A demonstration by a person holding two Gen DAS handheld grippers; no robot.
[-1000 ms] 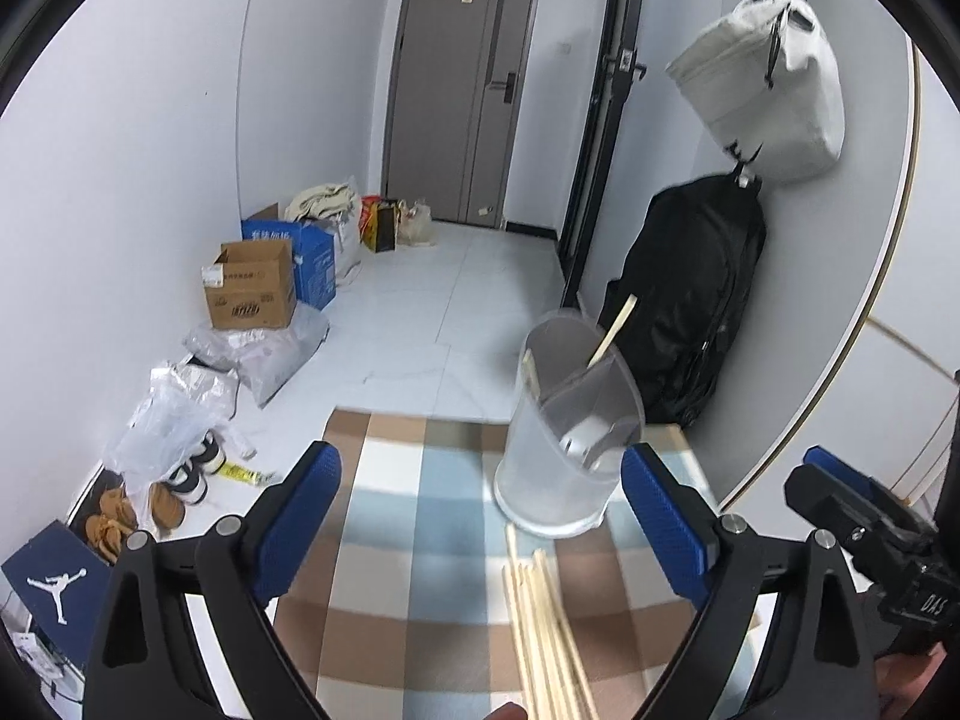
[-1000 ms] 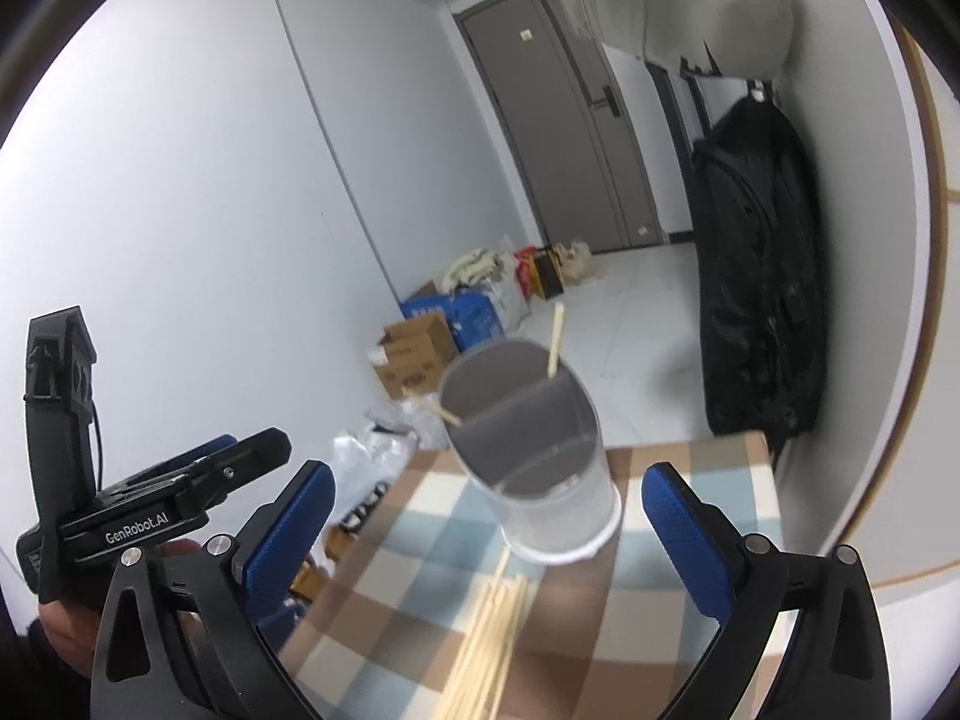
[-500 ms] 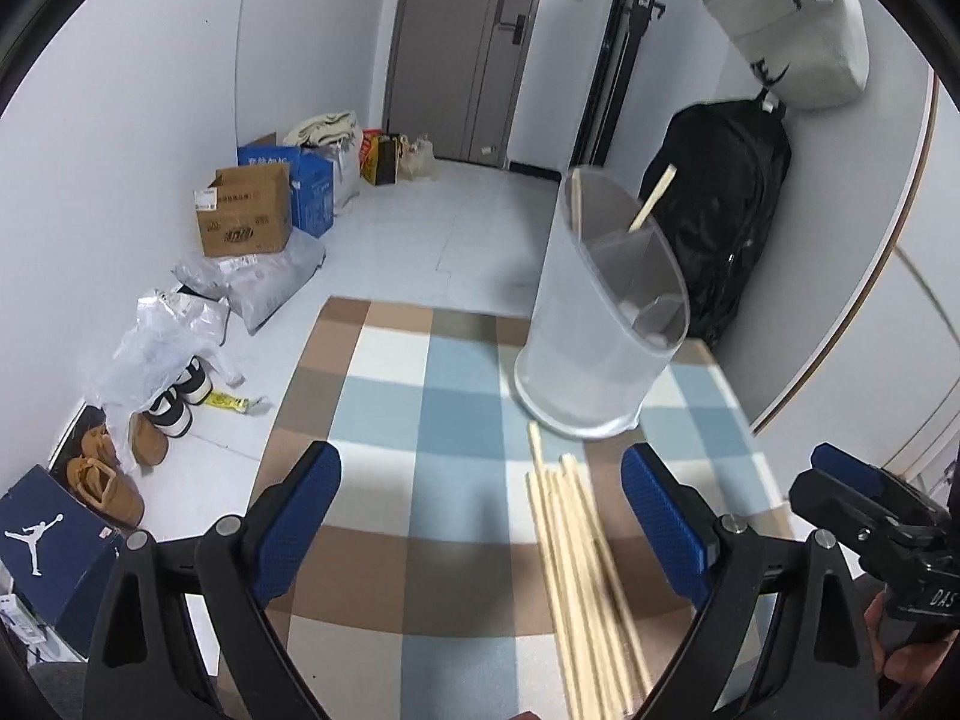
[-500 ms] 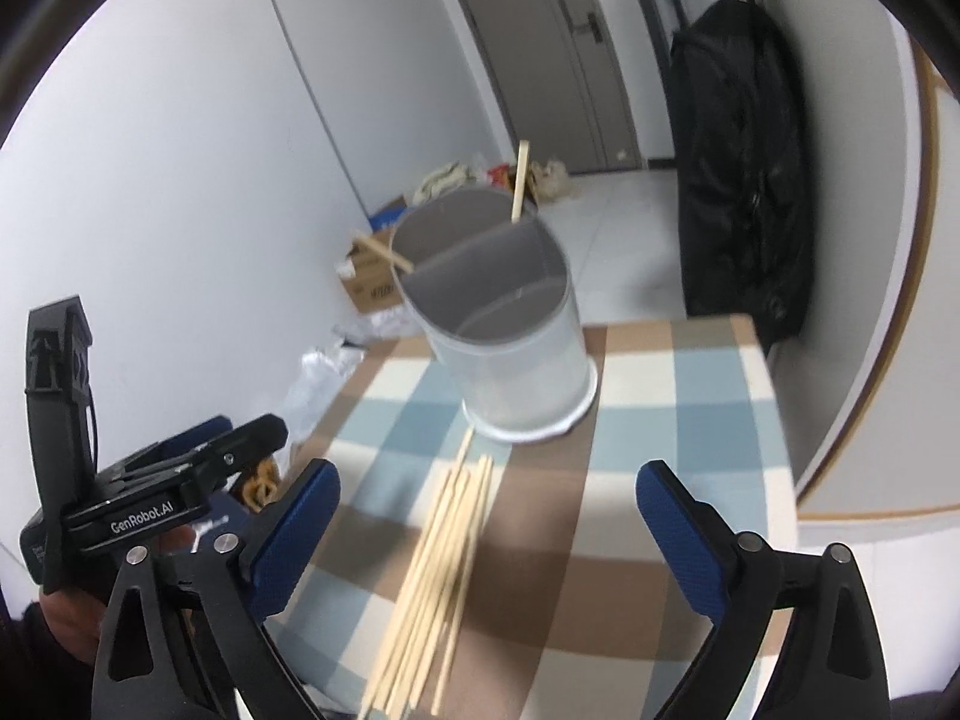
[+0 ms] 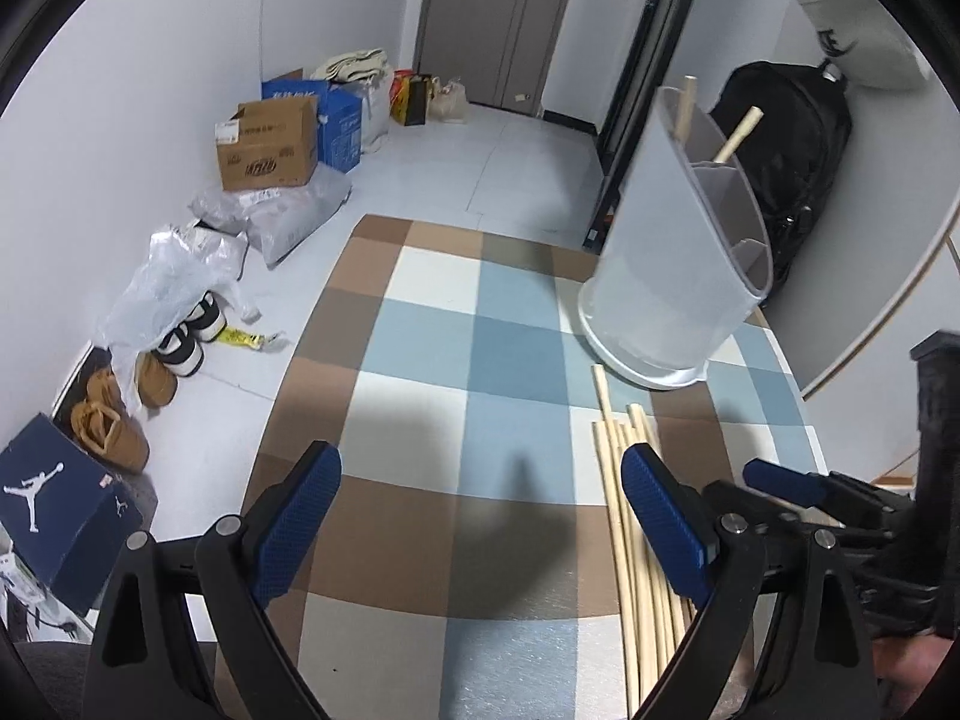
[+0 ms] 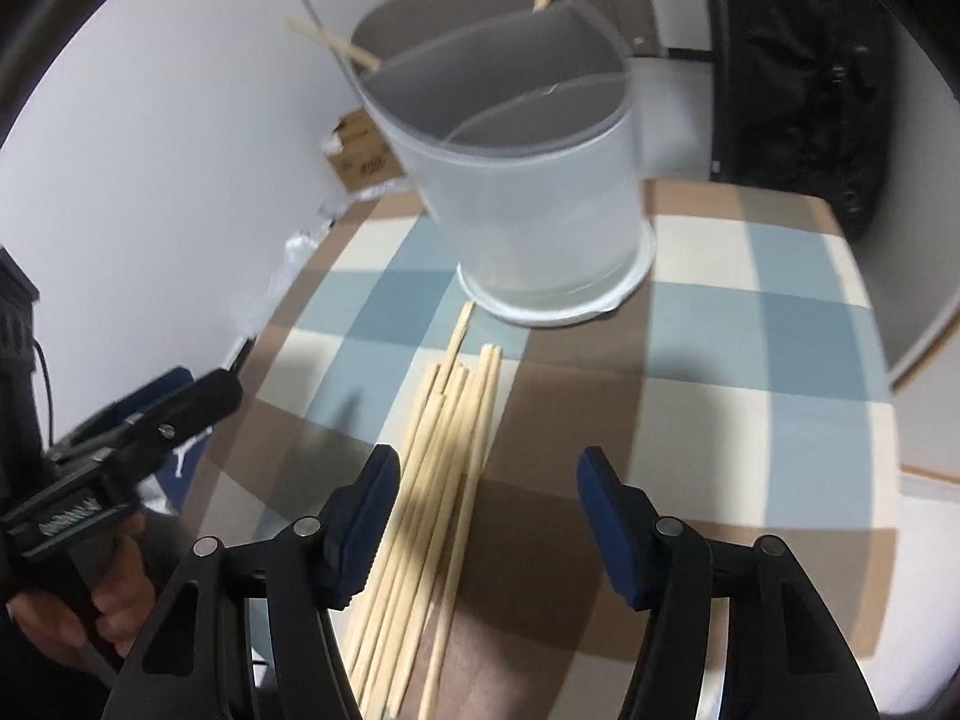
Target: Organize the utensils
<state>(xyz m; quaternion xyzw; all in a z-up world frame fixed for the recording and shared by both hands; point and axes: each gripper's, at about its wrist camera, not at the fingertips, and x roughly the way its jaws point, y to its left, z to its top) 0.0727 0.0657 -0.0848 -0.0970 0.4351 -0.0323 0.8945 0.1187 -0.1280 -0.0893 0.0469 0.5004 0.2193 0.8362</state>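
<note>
A bundle of several wooden chopsticks (image 6: 444,468) (image 5: 630,510) lies on the checked tablecloth (image 6: 750,372), just in front of a translucent divided utensil holder (image 6: 540,180) (image 5: 672,276). Two chopsticks stand in the holder's far compartment. My right gripper (image 6: 489,516) hangs low over the near half of the bundle. Its jaws are closing, and the sticks lie below and between them, close to the left finger, with no pad pressing on them. My left gripper (image 5: 480,516) is open over bare cloth to the left of the bundle, with nothing between its fingers.
The table's left edge drops to a floor with cardboard boxes (image 5: 267,144), plastic bags, shoes (image 5: 180,342) and a blue shoe box (image 5: 54,510). A black backpack (image 5: 786,144) hangs on the wall behind the holder. A hand (image 6: 108,594) grips the left tool.
Both grippers have come down and tipped toward the table, so the holder and chopsticks look closer. The right gripper's jaws have narrowed over the bundle. The left jaws stay wide.
</note>
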